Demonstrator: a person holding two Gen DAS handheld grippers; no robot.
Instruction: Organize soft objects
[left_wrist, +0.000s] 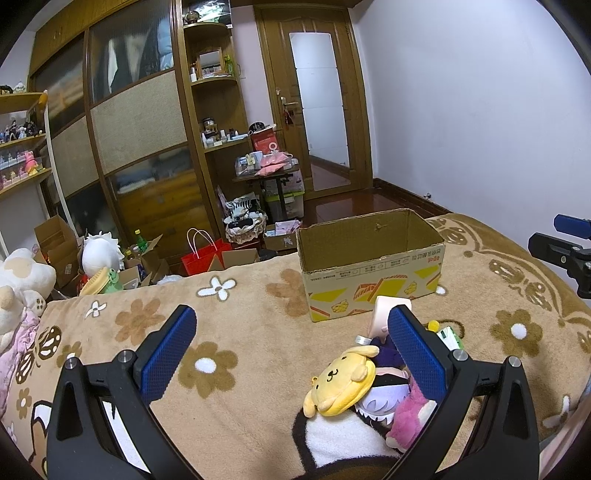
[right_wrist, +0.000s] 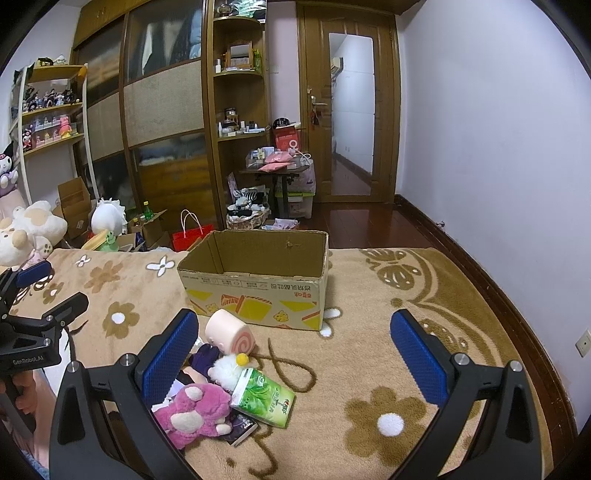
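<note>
A flowered beige blanket (right_wrist: 369, 314) covers the bed, with an open cardboard box (right_wrist: 255, 280) on it. I hold both claws spread apart and empty. The toy pile (right_wrist: 221, 384) lies just short of the box, between them: at my right gripper (right_wrist: 293, 354)'s left finger, at my left gripper (left_wrist: 293, 354)'s right.

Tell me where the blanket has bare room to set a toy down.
Free: the floral blanket right of the open cardboard box, and left of the yellow dog plush. Crowded: the pile around the pink bear plush and green tissue pack.
</note>
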